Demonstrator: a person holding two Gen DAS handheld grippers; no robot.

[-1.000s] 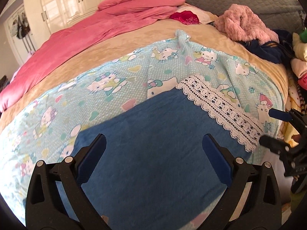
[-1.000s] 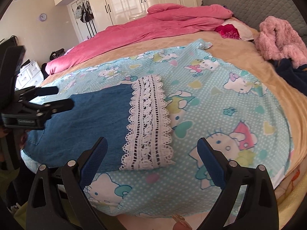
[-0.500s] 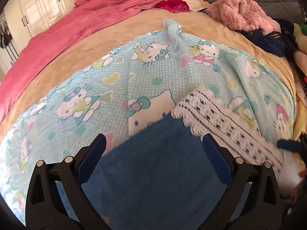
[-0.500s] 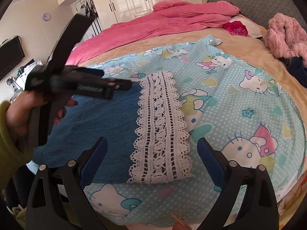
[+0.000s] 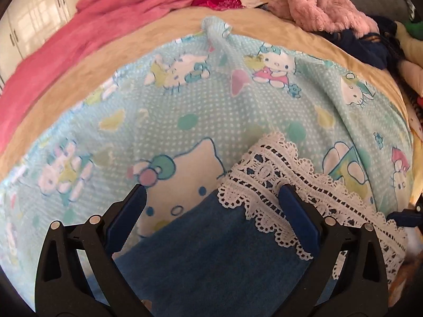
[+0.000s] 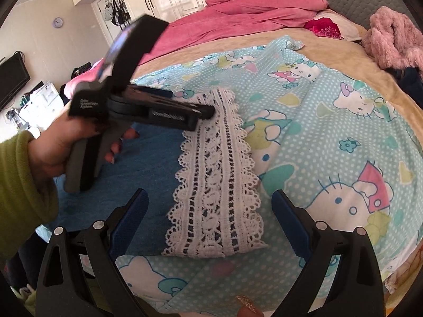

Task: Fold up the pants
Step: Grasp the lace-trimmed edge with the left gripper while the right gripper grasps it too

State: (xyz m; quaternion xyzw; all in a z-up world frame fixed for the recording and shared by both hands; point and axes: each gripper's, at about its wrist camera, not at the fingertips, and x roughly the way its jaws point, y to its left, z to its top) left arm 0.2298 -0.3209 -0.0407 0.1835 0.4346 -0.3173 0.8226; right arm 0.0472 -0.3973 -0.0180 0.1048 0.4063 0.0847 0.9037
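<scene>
Pants [image 6: 148, 174]: you have one pair, blue denim with a white lace cuff [image 6: 216, 185], lying folded flat on the cartoon-cat sheet [image 6: 330, 137] in the lower centre of both views. In the right wrist view the denim fills the lower left and the lace strip runs down the middle.

You hold two grippers. Your left gripper [image 5: 211, 198] has its fingers spread wide apart and clamps nothing; in its own view the left finger [image 5: 127, 211] is over the sheet and the right finger [image 5: 296, 211] over the lace, the corner of the denim between them. From the right wrist view its tip reaches the upper end of the lace; whether it touches is unclear. Your left hand [image 6: 60, 148] grips its handle at mid left.

Your right gripper [image 6: 208, 211] is also spread apart and holds nothing, framing the near end of the lace.

Further up you see one pink blanket [image 6: 238, 15] and one fluffy pink garment [image 6: 394, 39] in the upper right.
</scene>
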